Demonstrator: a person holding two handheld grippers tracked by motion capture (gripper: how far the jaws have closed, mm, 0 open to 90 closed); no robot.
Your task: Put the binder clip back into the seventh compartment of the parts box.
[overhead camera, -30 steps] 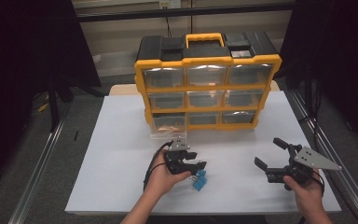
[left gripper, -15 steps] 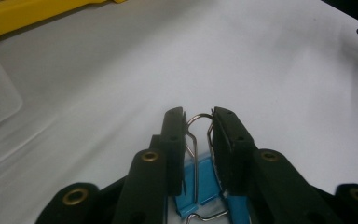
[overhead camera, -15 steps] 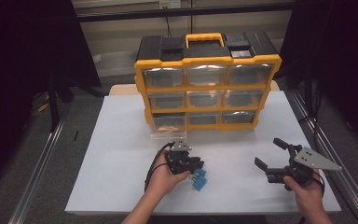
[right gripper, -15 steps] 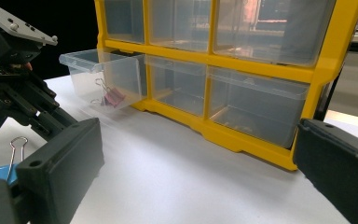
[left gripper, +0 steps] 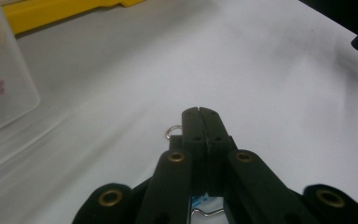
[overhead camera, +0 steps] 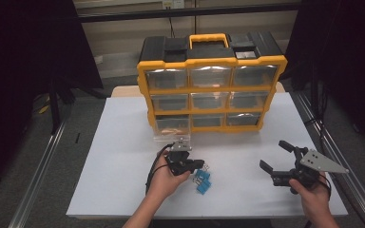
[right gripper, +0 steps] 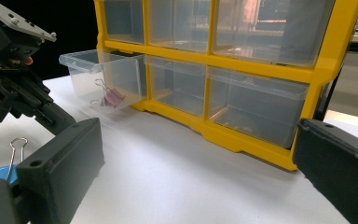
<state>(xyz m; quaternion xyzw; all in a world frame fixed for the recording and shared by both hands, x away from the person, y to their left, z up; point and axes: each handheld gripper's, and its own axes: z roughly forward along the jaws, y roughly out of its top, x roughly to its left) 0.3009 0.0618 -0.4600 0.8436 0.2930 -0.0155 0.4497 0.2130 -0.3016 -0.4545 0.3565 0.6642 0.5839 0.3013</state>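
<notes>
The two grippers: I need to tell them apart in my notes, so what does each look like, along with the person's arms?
Both are black, two-jawed and hand-held. The left gripper has a small grey block on top and a black cable looping beside the hand; its jaw arms show brass-coloured rivets. The right gripper carries a grey three-cornered plate with small holes. The forearms are bare, no sleeves visible.

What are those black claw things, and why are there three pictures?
A person holds a pinching tool in each hand. One picture looks down from above; the other two come from little cameras riding on the tools. The left gripper has just squeezed its jaws together, at some blue binder clips on the white table; a wire loop peeks out beside the jaws, but I can't tell whether a clip is pinched. The right gripper is open and empty. Behind stands a yellow drawer box with one clear drawer pulled out, holding a pink clip.
</notes>
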